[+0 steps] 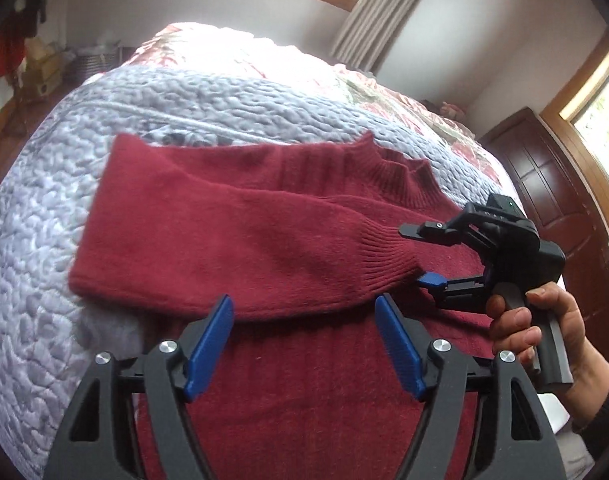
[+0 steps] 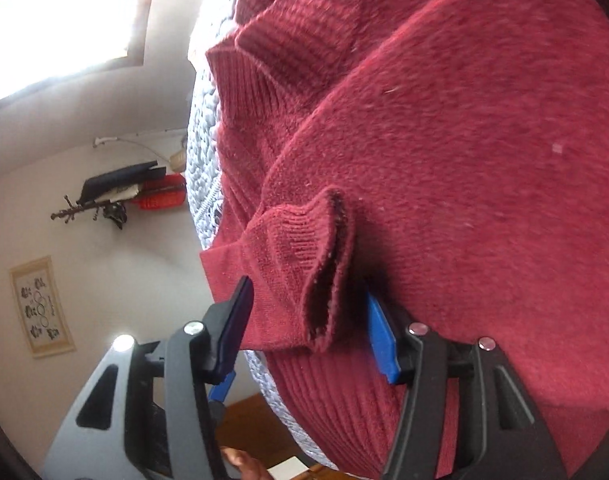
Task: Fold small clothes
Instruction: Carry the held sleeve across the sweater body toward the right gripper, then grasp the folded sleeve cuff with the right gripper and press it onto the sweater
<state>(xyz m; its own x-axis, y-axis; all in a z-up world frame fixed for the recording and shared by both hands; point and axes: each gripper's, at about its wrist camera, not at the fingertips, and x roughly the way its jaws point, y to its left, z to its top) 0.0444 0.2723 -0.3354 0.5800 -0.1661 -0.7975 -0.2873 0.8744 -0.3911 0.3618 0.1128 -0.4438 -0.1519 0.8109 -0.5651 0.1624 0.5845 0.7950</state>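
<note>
Folding a dark red knitted sweater (image 1: 264,240) spread on the grey quilted bedspread (image 1: 36,200). Left of the sleeve's ribbed cuff (image 1: 384,256), our left gripper (image 1: 304,344) hovers with jaws apart, empty. At the cuff itself, our right gripper (image 2: 304,320) straddles it, jaws wide. We should lay the sleeve flat, wrinkle-free.

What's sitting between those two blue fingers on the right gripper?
The sleeve's ribbed cuff of the red sweater sits between the open right gripper's fingers, seen best in the right wrist view.
</note>
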